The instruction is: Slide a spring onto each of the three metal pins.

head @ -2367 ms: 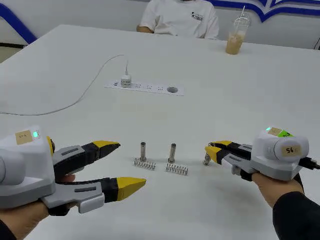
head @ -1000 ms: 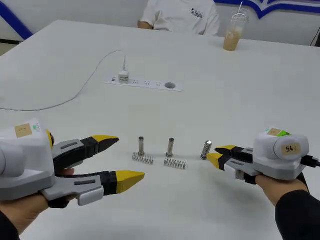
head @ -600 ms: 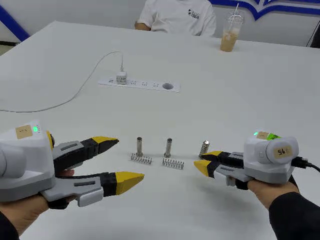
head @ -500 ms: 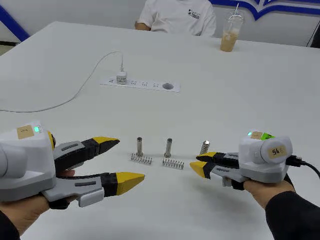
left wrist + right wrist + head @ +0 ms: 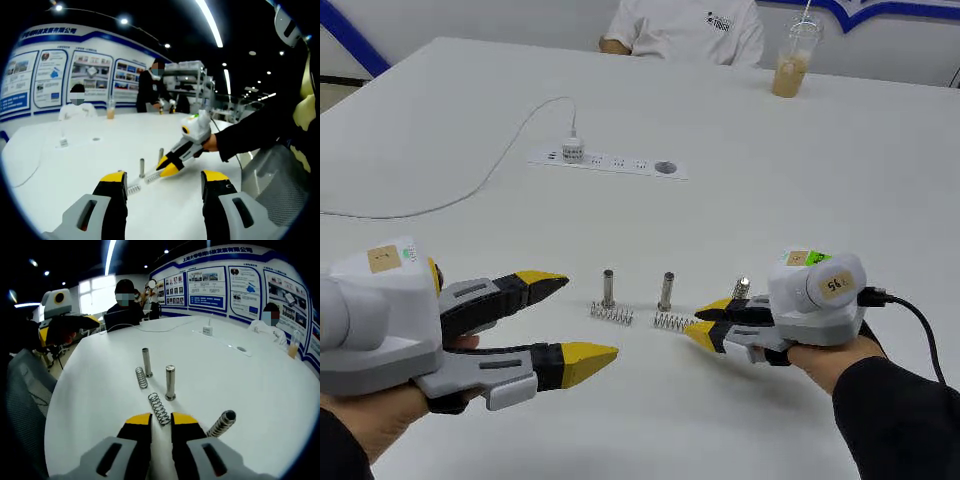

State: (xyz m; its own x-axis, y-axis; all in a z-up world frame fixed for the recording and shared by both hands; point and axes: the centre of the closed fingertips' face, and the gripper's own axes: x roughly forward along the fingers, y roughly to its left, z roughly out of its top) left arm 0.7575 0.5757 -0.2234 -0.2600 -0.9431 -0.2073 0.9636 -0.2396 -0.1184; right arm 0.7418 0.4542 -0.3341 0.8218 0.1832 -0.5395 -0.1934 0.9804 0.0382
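White worktop, broad and bare on all sides of the work. A person sits at the far edge, with a drink cup near them. Power strip lies mid-worktop, well beyond the pins; its cable trails off to the left. Open surface between strip and pins, and in front of both grippers.

Three pins stand in a row, near side, centre. Left pin upright and bare, with the left spring lying flat just in front of its base. Middle pin upright and bare, with the middle spring lying flat just in front. Right pin has a coil around its shaft; partly hidden behind the right gripper.

Right gripper: held low and level from the right, pointing left along the row. Fingers narrow, a slim gap between them; the near end of the middle spring sits at the mouth of that gap. Contact cannot be judged.

Left gripper: held low at the near left, pointing toward the pins, well apart from them. Fingers wide, nothing between them.
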